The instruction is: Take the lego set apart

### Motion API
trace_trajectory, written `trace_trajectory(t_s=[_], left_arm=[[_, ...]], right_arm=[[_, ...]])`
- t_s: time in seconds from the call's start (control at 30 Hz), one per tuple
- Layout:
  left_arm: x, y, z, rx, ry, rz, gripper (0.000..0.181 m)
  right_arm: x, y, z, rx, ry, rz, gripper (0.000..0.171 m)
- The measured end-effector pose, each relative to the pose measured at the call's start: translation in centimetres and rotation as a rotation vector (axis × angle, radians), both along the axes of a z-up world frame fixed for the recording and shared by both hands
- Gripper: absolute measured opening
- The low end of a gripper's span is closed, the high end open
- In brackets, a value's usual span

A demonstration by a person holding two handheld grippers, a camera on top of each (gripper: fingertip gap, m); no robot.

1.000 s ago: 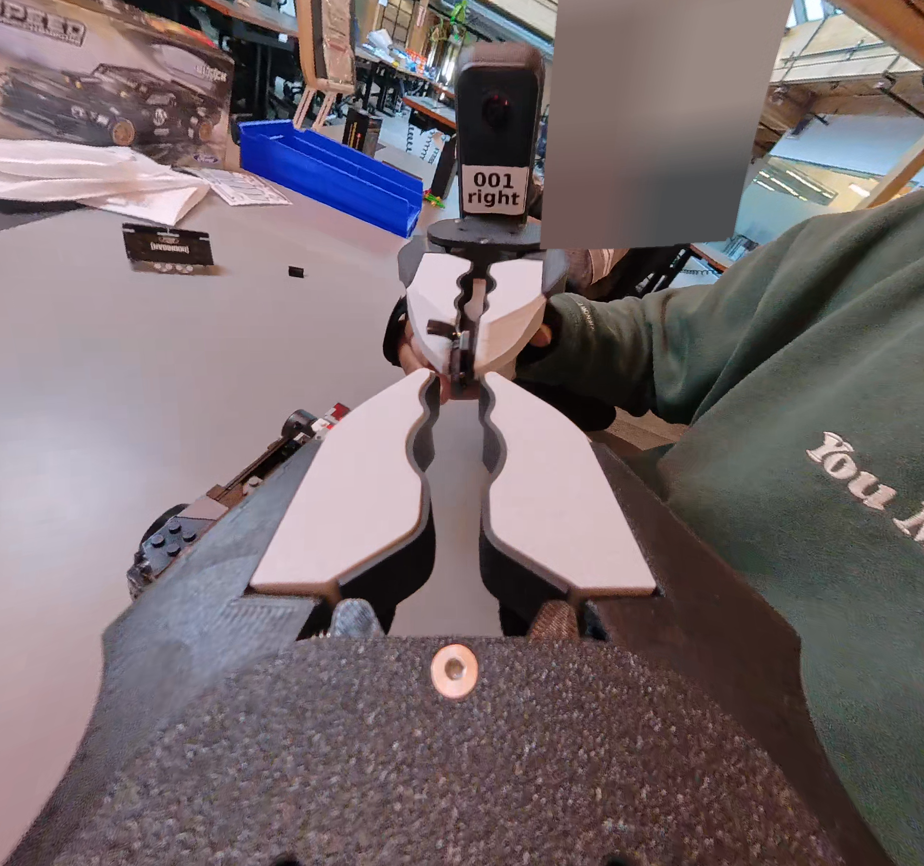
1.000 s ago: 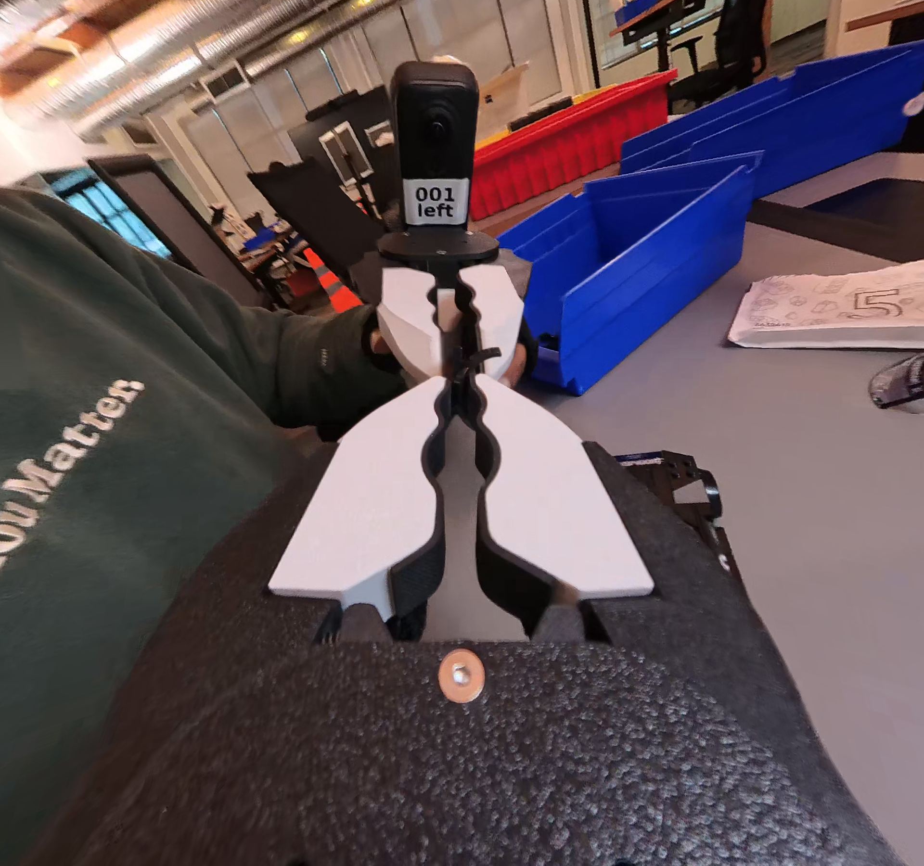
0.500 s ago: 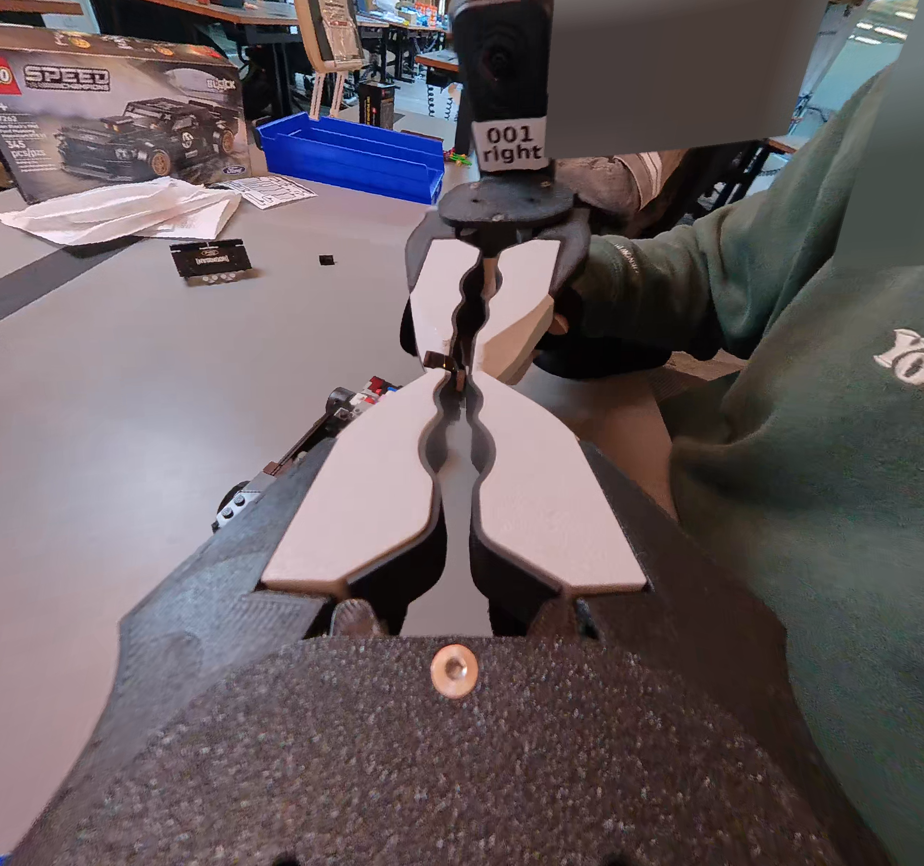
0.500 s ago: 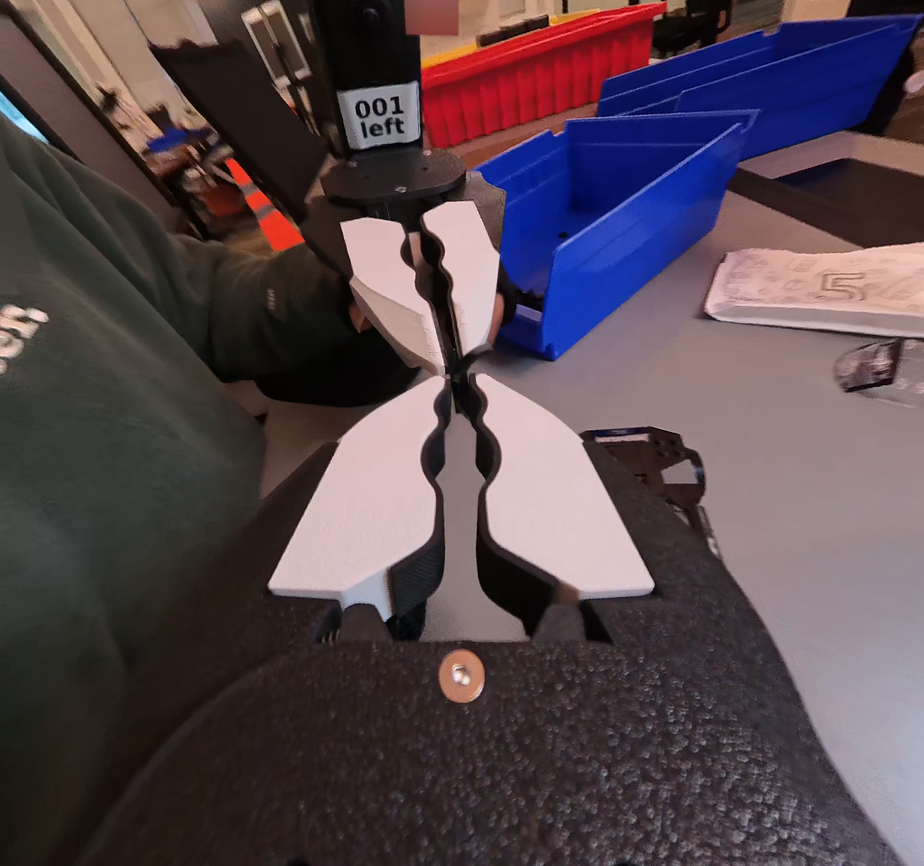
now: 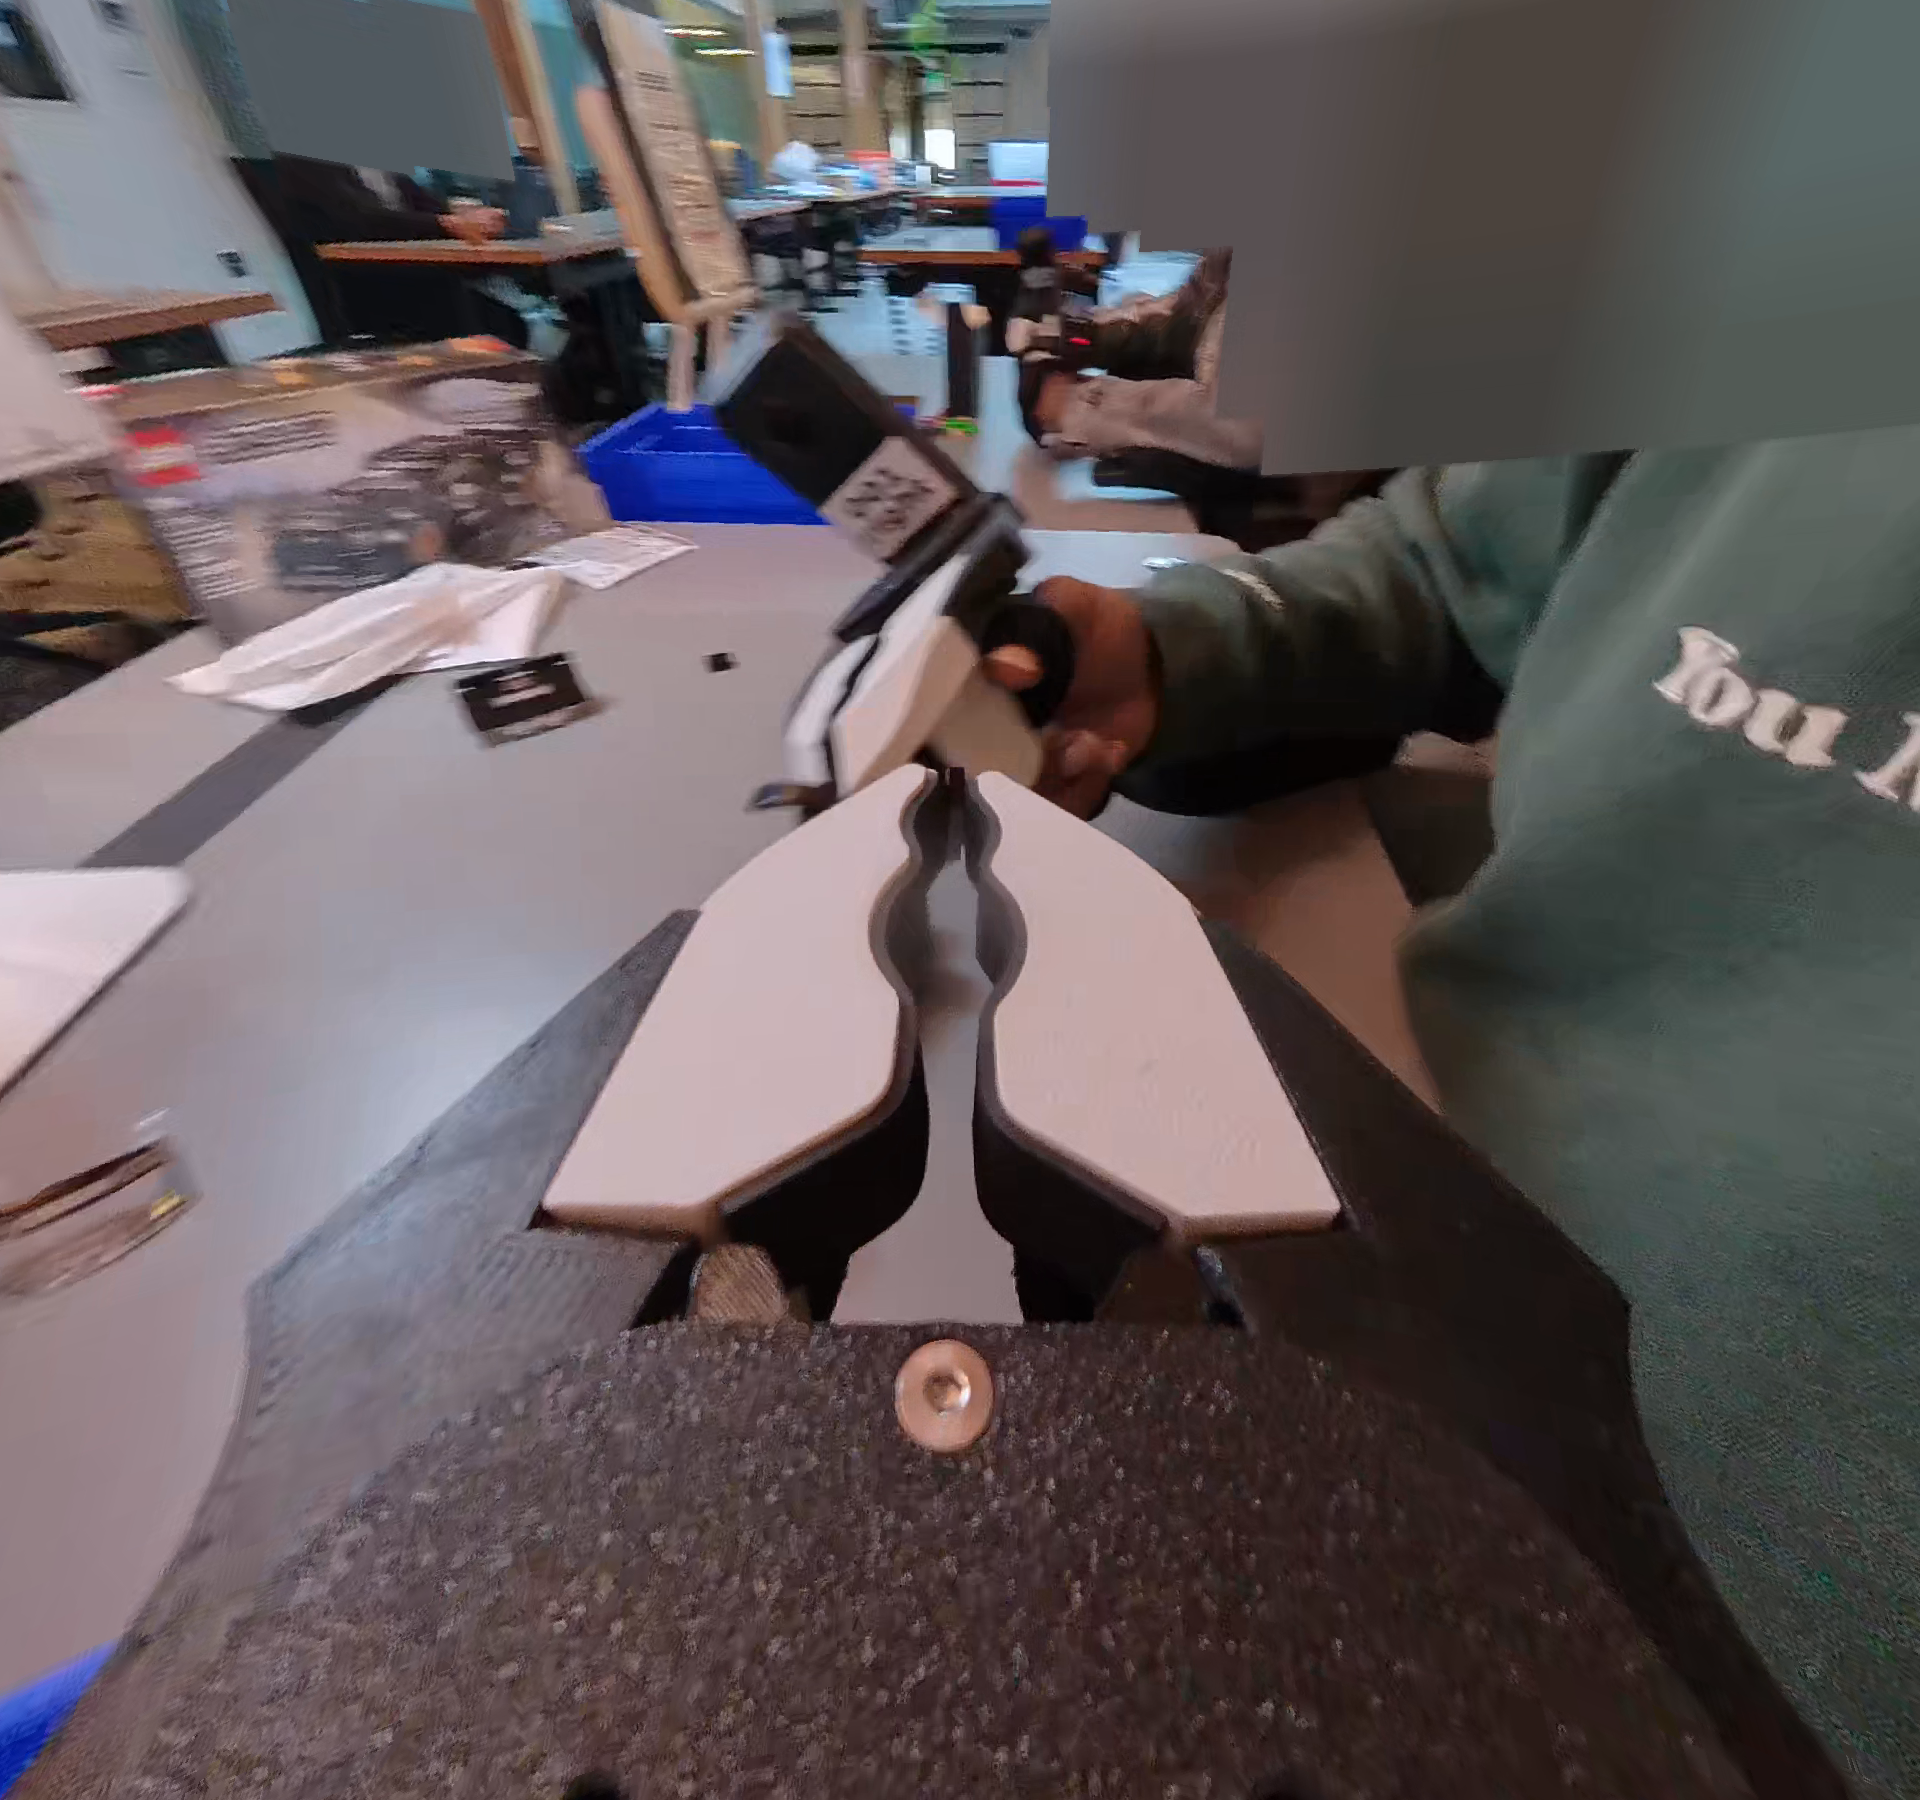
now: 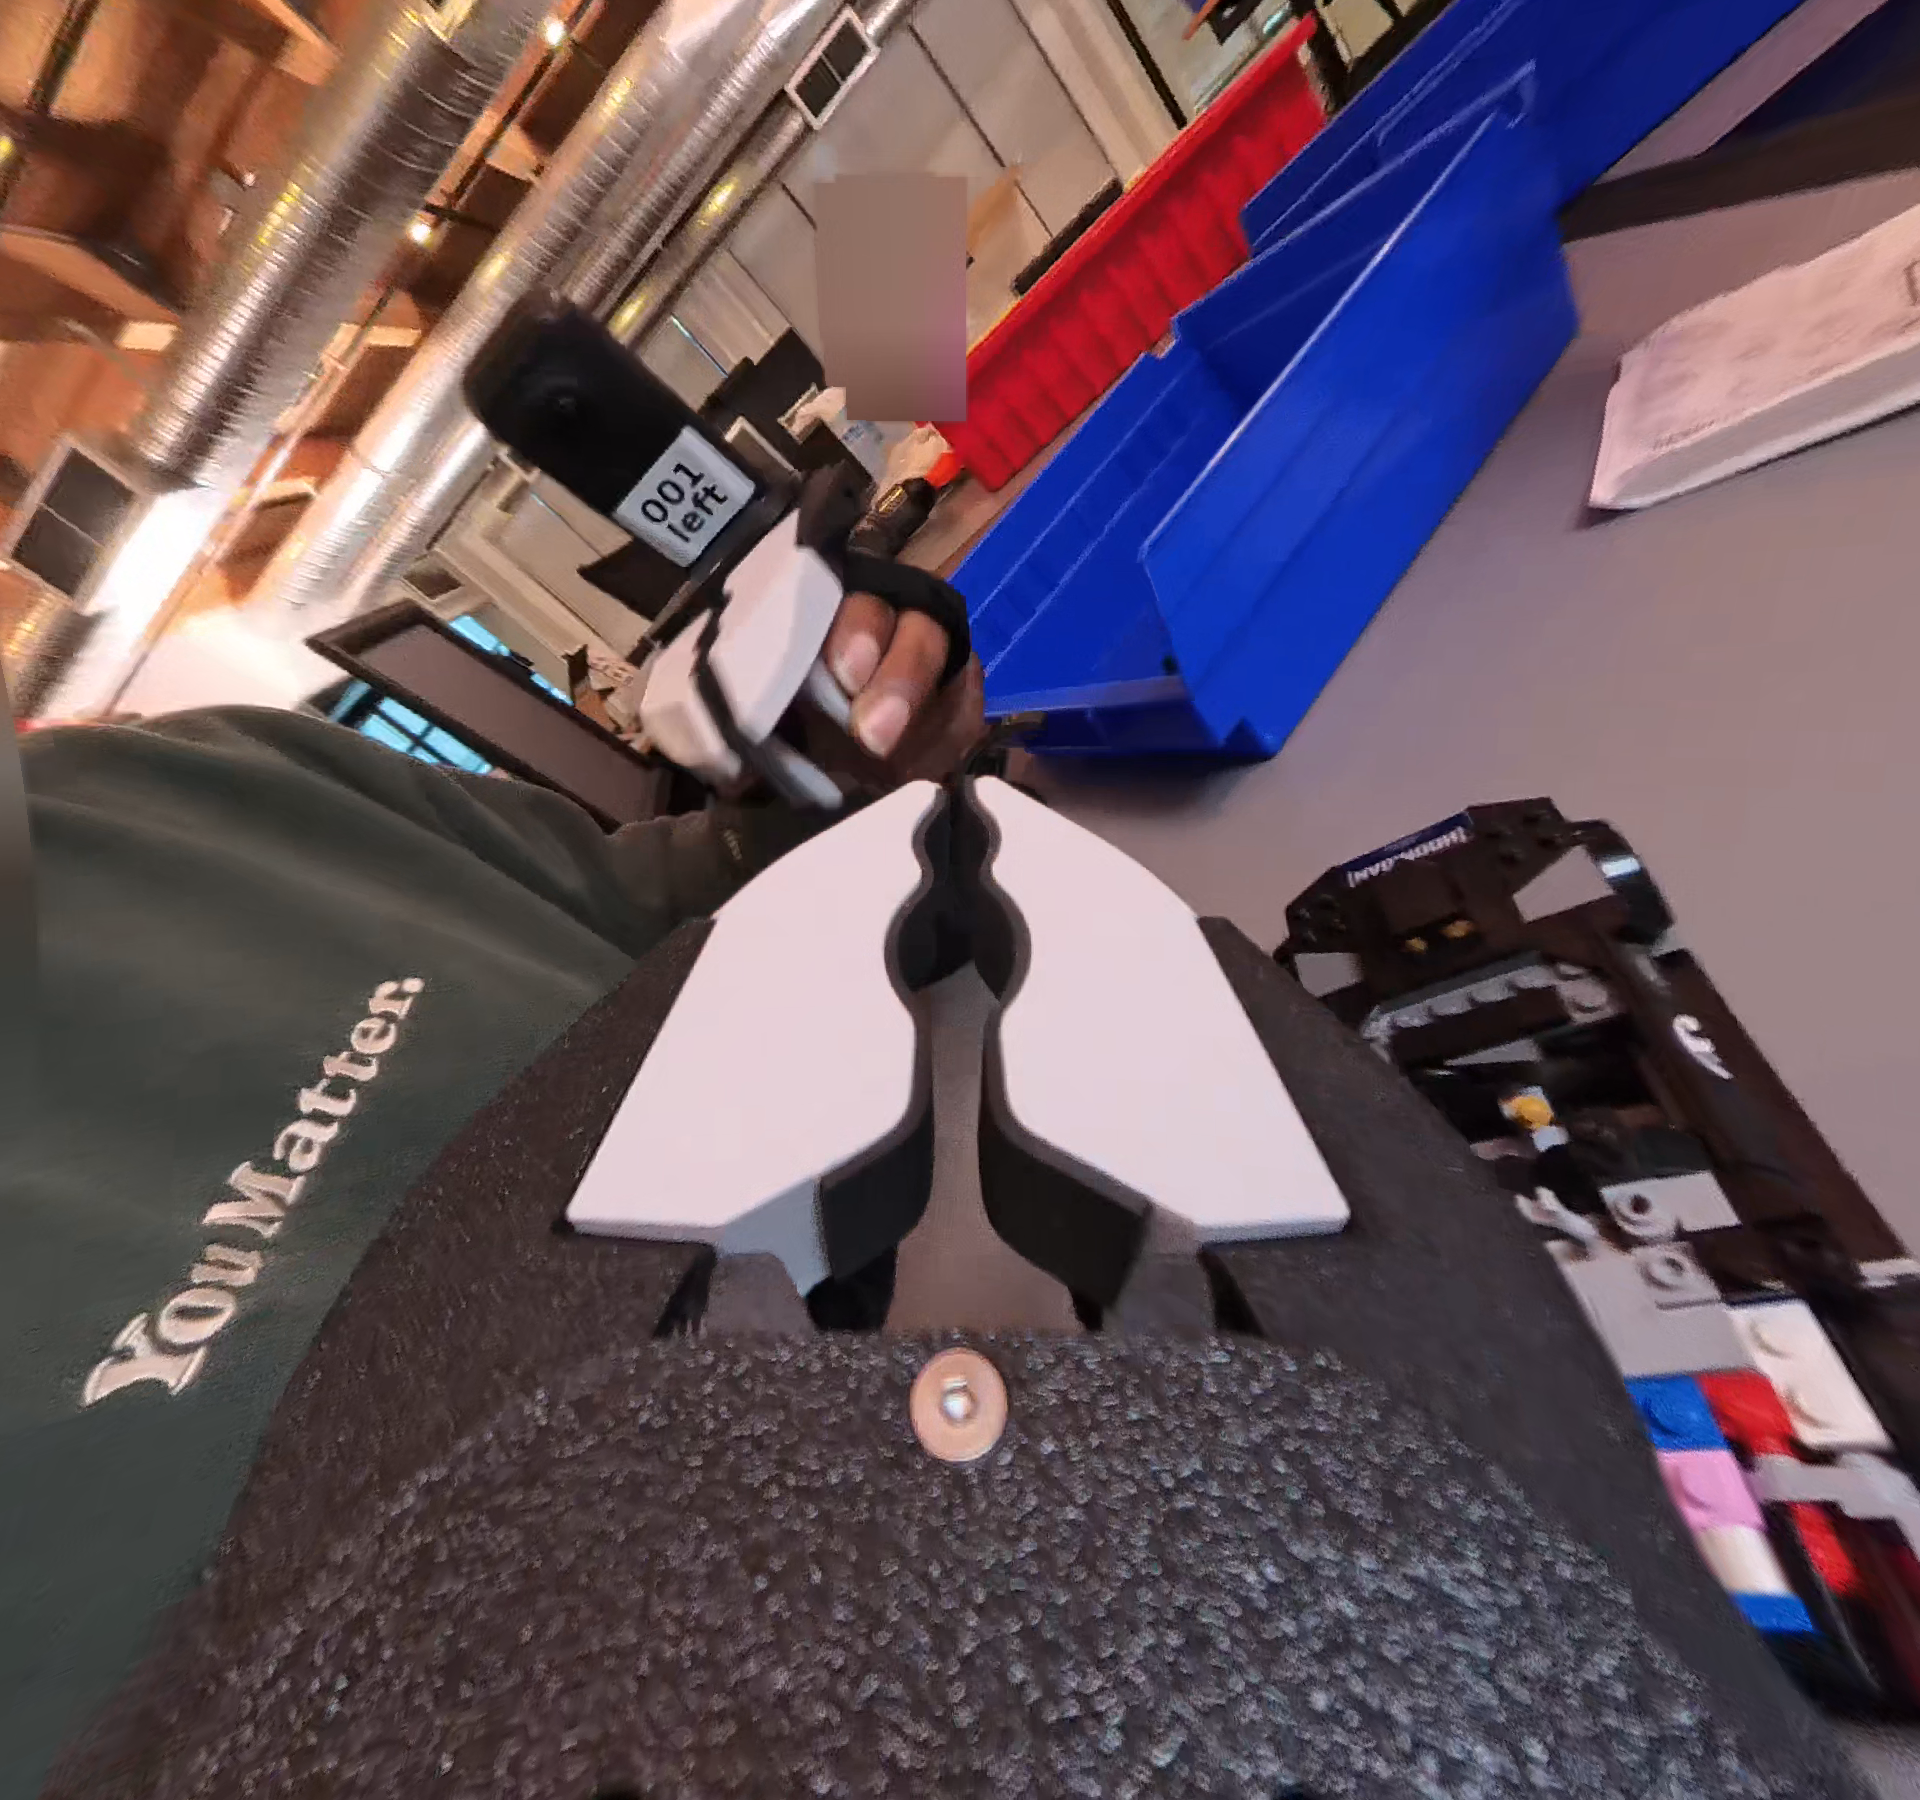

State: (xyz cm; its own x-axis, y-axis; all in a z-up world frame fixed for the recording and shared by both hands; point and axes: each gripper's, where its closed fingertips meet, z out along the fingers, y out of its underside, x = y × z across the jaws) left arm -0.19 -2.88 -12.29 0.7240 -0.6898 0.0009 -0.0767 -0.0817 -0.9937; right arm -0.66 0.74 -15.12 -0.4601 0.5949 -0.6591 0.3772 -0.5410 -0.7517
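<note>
In the left wrist view my left gripper (image 5: 951, 794) is shut, with a thin dark lego sliver (image 5: 953, 780) pinched at its tips. Just beyond it my right gripper (image 5: 805, 784) is tilted over, with a small flat black piece (image 5: 774, 796) sticking out of its tips. In the right wrist view my right gripper (image 6: 961, 796) is shut on that small dark piece (image 6: 989, 761). The left gripper's white fingers (image 6: 769, 649) are tilted close in front. The partly stripped black lego car (image 6: 1538, 1023) lies on the grey table (image 6: 1558, 711) to the right.
Blue bins (image 6: 1351, 503) and a red bin (image 6: 1122, 275) stand beyond the car, with a paper bag (image 6: 1766, 379) at far right. In the left wrist view the set's box (image 5: 343, 493), a white bag (image 5: 384, 628), a black tile (image 5: 520, 701) and a tiny black piece (image 5: 717, 661) lie on the table. The tips of one gripper are about 5 cm away from the tips of the other.
Both grippers met tip to tip, upright, on one small black piece. Now they have rolled and twisted away from each other, jaws closed tighter. Each keeps a dark bit at its tips.
</note>
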Motion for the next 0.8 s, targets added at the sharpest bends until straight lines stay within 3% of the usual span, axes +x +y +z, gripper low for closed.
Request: trace_trajectory(t_s=[0.1, 0.23, 0.33, 0.43, 0.5, 0.6, 0.67, 0.8], left_arm=[[-6.5, 0.3, 0.6, -0.087, 0.032, 0.276, 0.003], [-16.8, -1.1, -3.7, -0.377, 0.155, 0.719, 0.003], [-19.7, -2.5, -7.1, -0.56, 0.182, 0.832, 0.013], [-19.9, -2.8, -8.9, -0.646, 0.185, 0.828, 0.065], [-19.6, -2.4, -8.7, -0.615, 0.195, 0.81, 0.078], [-17.1, -1.2, -5.7, -0.426, 0.167, 0.707, 0.067], [-12.5, -0.4, -3.1, -0.303, 0.074, 0.507, 0.042], [-3.5, 1.0, -1.2, -0.233, -0.138, 0.177, 0.032]], right_arm=[[0.3, 1.2, 0.7, 0.056, 0.032, -0.05, 0.002], [0.5, 4.8, 1.7, 0.148, 0.055, -0.176, 0.002], [0.9, 7.2, 2.2, 0.15, 0.061, -0.252, 0.002], [1.1, 7.9, 1.8, 0.139, 0.053, -0.255, 0.002], [0.9, 7.5, 1.3, 0.144, 0.047, -0.238, 0.002], [0.7, 5.8, 0.9, 0.148, 0.056, -0.168, 0.002], [0.5, 4.0, 1.1, 0.139, 0.09, -0.11, 0.002], [0.4, -0.2, 2.0, 0.079, 0.179, 0.022, 0.002]])
